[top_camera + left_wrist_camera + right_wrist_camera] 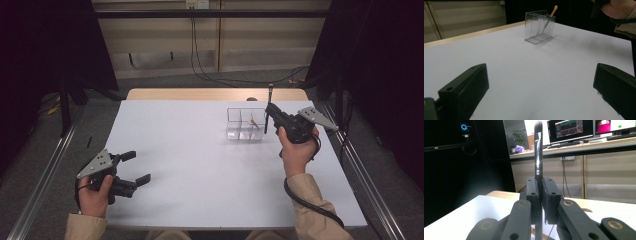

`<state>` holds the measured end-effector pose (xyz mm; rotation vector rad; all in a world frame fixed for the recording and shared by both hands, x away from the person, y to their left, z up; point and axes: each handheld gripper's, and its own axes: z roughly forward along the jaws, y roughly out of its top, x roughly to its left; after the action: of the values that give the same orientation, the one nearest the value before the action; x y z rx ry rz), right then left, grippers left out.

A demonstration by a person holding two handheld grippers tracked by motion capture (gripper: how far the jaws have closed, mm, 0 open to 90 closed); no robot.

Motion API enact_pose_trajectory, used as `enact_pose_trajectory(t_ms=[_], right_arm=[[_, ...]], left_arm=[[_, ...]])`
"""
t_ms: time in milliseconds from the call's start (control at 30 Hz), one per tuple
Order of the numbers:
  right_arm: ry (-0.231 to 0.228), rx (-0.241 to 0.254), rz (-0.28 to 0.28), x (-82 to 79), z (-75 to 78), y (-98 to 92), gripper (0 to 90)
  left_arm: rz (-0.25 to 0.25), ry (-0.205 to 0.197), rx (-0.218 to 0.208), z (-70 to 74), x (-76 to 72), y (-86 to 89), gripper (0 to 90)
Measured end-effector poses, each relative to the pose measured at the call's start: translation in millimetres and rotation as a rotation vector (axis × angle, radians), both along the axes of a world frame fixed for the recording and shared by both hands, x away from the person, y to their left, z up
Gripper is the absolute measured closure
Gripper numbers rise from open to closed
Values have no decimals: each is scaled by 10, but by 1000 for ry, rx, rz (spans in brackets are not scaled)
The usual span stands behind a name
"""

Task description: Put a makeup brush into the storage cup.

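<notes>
While the right claw [270, 111] sits clamped on a dark makeup brush [268, 111], the brush stands upright, just beside the right end of the clear organizer [245, 124]. In the high view the brush's tip rises above the claw and its lower end drops toward the worktop [200, 165] next to the box's right wall; can't tell if it touches the surface or the box. Right gripper view: jaws pressed tight on the brush [538, 155] handle, silver ferrule and dark bristles poking straight up above the right claw [540, 200], bristles a bit blurred. The person's right hand [295, 150] grips the tool from behind, cable trailing down along the sleeve.

Clear organizer is a see-through box with dividers, standing on the far right part of the white worktop. One compartment holds a thin stick with a pale orange end, leaning; seen in the left gripper view as an orange-tipped stick [553, 12] tilted out of the organizer [539, 26] top.

Left claw [136, 167] is wide apart, nothing between the jaws, resting low near the front left corner of the worktop, well apart from the organizer. Left gripper view: both black jaws spread to the frame edges, bare white worktop [534, 75] between them. Left hand [95, 192] holds its tool at the worktop edge.
</notes>
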<state>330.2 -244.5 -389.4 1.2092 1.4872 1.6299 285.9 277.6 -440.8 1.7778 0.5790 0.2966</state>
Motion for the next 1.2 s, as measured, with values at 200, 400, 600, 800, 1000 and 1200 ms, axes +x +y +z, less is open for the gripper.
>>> enact_pose_trajectory(t_ms=[200,400,600,800,1000,1200], right_arm=[[2,-10,-7,35,-5,-13,847],[2,-6,-12,78,-12,-20,847],[0,-6,-13,123,-9,-14,847],[1,-8,-12,169,-15,3,847],[0,-18,-11,222,-27,8,846],[-1,-22,-18,256,-19,3,847]], left_arm=[[1,1,-2,-1,0,1,0],[0,1,-1,-4,3,4,0],[3,1,-5,-3,2,10,0],[3,4,-5,-11,2,10,0],[2,7,-3,-17,5,11,0],[5,9,-5,-19,6,17,0]])
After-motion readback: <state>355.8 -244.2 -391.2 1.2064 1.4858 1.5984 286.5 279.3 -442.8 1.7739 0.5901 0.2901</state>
